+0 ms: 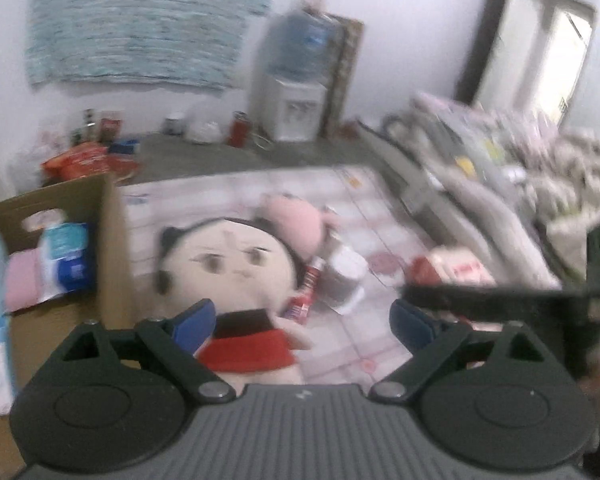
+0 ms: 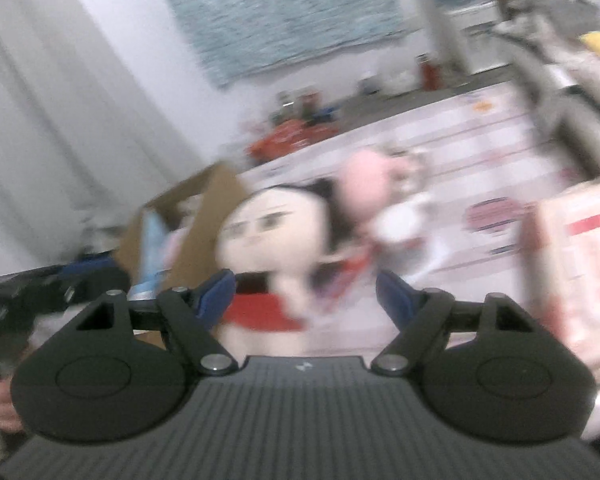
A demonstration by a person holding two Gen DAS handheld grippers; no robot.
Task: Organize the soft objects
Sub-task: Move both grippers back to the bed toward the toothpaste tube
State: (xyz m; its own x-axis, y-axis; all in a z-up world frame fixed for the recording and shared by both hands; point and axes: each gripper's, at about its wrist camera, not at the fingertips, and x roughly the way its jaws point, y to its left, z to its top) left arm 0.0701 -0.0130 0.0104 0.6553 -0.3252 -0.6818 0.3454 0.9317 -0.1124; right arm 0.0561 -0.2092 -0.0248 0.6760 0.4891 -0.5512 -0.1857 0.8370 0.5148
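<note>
A plush doll (image 1: 228, 264) with a big cream face, black hair and a red skirt lies on a pale patterned mat (image 1: 380, 344). A pink plush (image 1: 296, 220) rests by its head. My left gripper (image 1: 300, 316) is open just short of the doll, whose skirt shows between the blue pads. My right gripper (image 2: 304, 288) is open too, with the same doll (image 2: 276, 224) and the pink plush (image 2: 364, 184) beyond it; this view is blurred. The open cardboard box (image 1: 110, 240) at left holds a blue-white pack (image 1: 66, 256) and something pink (image 1: 20, 280).
By the doll lie a red tube (image 1: 306, 292), a white roll (image 1: 348, 272) and a pink-white carton (image 1: 460, 268). A bed with rumpled blankets (image 1: 520, 168) fills the right. A water dispenser (image 1: 296, 80), red snack bags (image 1: 84, 160) and bottles line the far wall.
</note>
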